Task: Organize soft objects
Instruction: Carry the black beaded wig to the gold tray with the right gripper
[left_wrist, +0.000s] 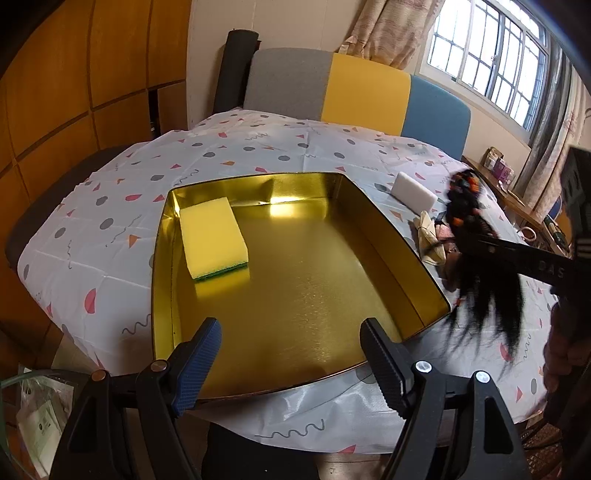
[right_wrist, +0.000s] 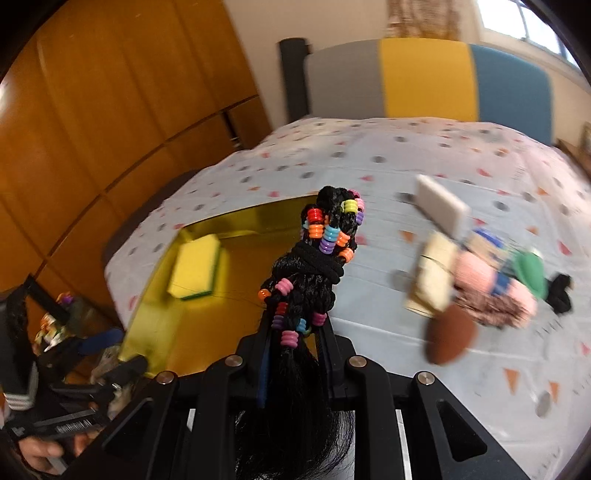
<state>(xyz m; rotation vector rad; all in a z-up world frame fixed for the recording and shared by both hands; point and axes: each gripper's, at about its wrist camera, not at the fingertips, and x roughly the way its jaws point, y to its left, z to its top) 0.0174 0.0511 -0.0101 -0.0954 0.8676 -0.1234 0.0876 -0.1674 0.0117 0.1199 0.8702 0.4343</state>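
Note:
A gold metal tray (left_wrist: 406, 258) lies on the patterned tablecloth, with a yellow-green sponge (left_wrist: 212, 242) in its far left corner. My left gripper (left_wrist: 291, 365) is open and empty over the tray's near rim. My right gripper (right_wrist: 293, 332) is shut on a black braided hairpiece with coloured beads (right_wrist: 325, 236), held in the air right of the tray; it also shows in the left wrist view (left_wrist: 467, 221). The tray (right_wrist: 155, 306) and sponge (right_wrist: 195, 271) show at left in the right wrist view.
A white sponge block (left_wrist: 413, 192) lies right of the tray. Beside it is a pile of soft things: a cream cloth (right_wrist: 436, 273), pink fluffy pieces (right_wrist: 476, 273), a brown pad (right_wrist: 448, 339), a green item (right_wrist: 532, 273). A grey, yellow and blue chair back (left_wrist: 354, 88) stands behind the table.

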